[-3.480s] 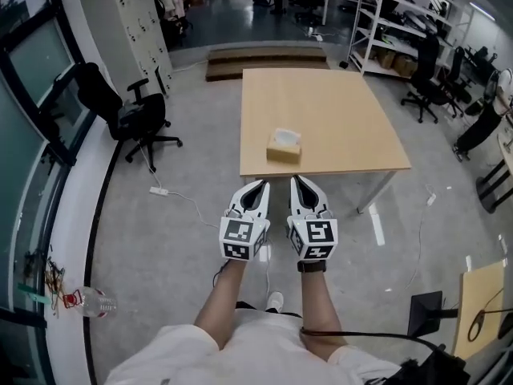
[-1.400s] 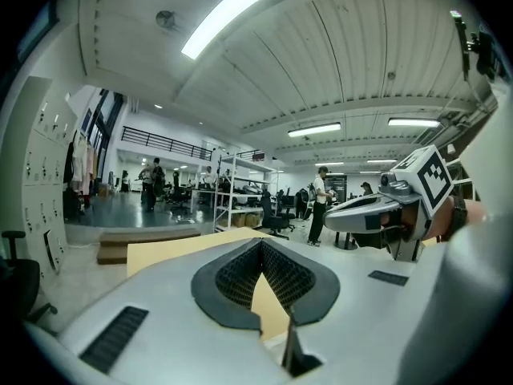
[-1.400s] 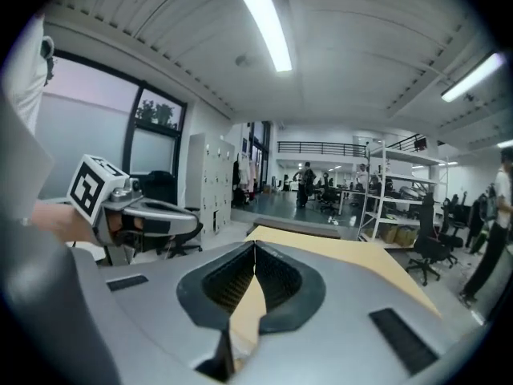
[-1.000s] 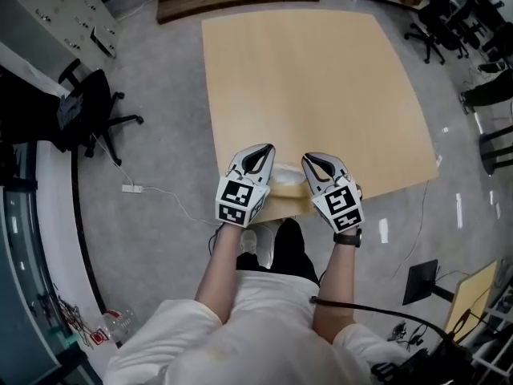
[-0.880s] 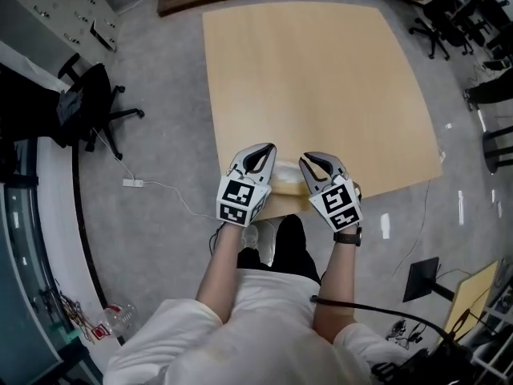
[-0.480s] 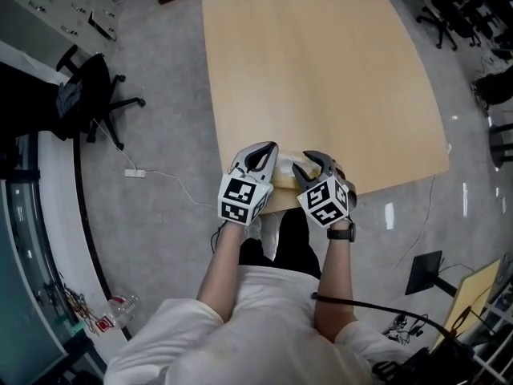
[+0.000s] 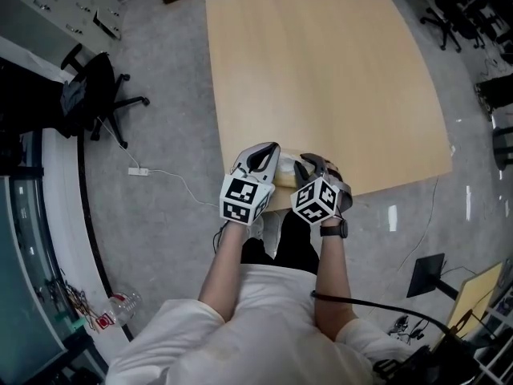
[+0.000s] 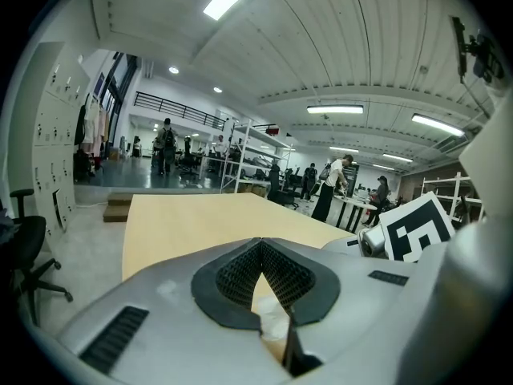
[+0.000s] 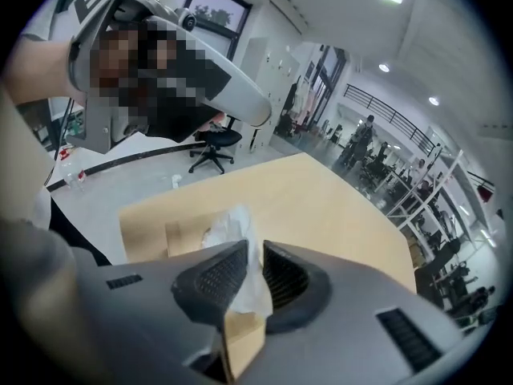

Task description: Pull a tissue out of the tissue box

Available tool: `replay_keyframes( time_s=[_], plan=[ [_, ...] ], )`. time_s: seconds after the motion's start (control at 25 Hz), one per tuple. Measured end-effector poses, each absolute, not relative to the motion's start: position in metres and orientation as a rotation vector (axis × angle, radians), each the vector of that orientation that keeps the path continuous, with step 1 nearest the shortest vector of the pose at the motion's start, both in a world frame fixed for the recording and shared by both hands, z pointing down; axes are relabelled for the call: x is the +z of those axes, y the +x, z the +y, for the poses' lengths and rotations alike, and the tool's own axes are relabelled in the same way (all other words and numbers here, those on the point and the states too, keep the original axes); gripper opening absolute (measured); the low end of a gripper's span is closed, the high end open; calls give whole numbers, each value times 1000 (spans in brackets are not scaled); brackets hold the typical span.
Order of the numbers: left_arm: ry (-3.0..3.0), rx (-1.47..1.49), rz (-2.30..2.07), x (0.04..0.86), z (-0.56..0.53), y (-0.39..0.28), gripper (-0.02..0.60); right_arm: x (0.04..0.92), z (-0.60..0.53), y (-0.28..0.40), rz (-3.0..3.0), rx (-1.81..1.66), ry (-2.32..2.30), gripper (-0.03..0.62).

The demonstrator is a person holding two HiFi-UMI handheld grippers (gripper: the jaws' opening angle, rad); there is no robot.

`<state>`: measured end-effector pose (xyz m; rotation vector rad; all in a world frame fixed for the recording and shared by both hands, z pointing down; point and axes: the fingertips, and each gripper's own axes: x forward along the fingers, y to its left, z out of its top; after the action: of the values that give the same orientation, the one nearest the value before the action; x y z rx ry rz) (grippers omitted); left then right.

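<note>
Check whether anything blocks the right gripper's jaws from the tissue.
Nothing visible does. The tissue stands up from the tissue box directly between the jaws of the right gripper, which have just been closing; only the tissue is in the gap.

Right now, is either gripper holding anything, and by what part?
Not clearly. The jaws of the right gripper have just been closing around the raised tuft of the tissue above the tissue box, with a gap left. The left gripper is shut, empty.
</note>
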<state>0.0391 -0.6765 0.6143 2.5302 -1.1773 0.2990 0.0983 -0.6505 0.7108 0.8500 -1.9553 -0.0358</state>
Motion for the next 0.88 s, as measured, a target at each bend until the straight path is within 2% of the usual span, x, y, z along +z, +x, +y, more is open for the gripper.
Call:
replay_keyframes(
  time_s=[0.04,0.08,0.4,0.88],
  plan=[
    [2531,294,-1183,612,-677,37,2,708,-651,98,-1959,-42,853,24],
    [2531,287,-1190,609,-678,35,2,704,-653,97,-1965,-49,858,3],
    [2569,173,-1245,561,-686,20,2,620,-671,88,-2151,-53,1051,3],
    [2744,-69,-1332,439,-666,12,2,425,-653,94,-2396,-282,1591,3]
  ],
)
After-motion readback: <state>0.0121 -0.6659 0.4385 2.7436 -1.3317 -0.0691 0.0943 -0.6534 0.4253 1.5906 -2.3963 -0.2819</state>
